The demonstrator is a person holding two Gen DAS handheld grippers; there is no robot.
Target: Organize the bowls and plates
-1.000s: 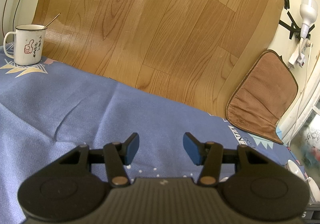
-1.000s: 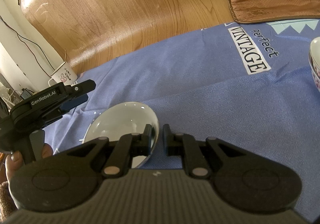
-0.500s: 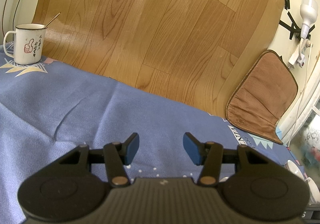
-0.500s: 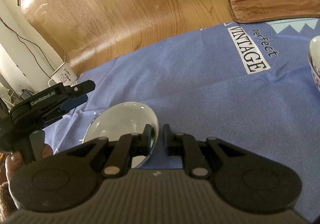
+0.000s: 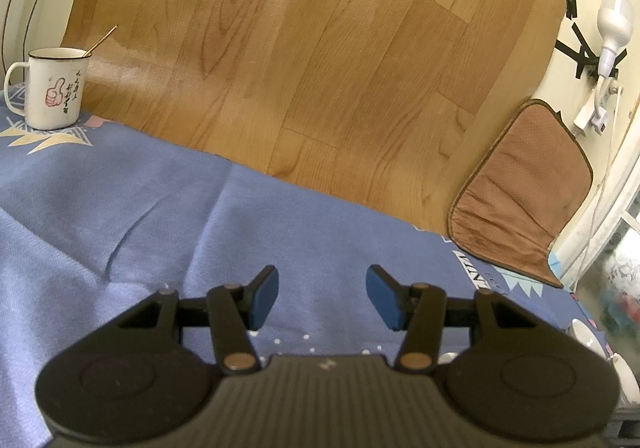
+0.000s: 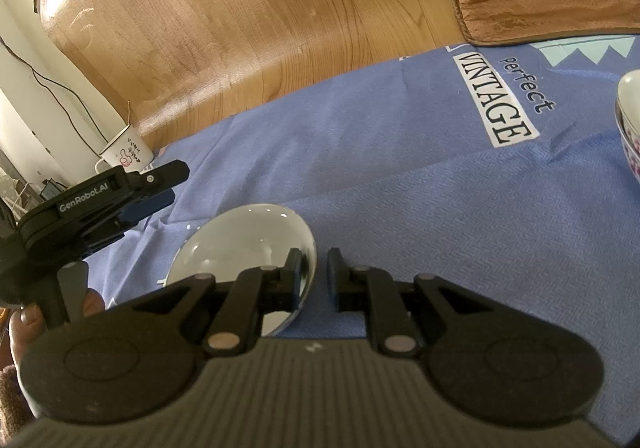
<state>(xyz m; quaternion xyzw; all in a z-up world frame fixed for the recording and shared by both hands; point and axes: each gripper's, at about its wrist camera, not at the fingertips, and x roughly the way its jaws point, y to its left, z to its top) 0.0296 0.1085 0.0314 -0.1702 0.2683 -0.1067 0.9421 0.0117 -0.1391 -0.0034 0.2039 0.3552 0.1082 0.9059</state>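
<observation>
- The right gripper (image 6: 314, 280) is pinching the rim of a glass plate (image 6: 244, 244), fingers nearly closed, lifting it tilted off the blue cloth (image 6: 400, 176), probably toward the bowl (image 6: 630, 128) at far right.
- The left gripper (image 5: 322, 296) is hovering wide open and empty over the cloth, likely waiting its turn, well apart from the mug (image 5: 54, 88).

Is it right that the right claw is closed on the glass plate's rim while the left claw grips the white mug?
Not quite. The left claw is open and grips nothing, over the blue cloth, as the left wrist view shows; the white mug stands far off. The right claw does pinch the glass plate.
</observation>
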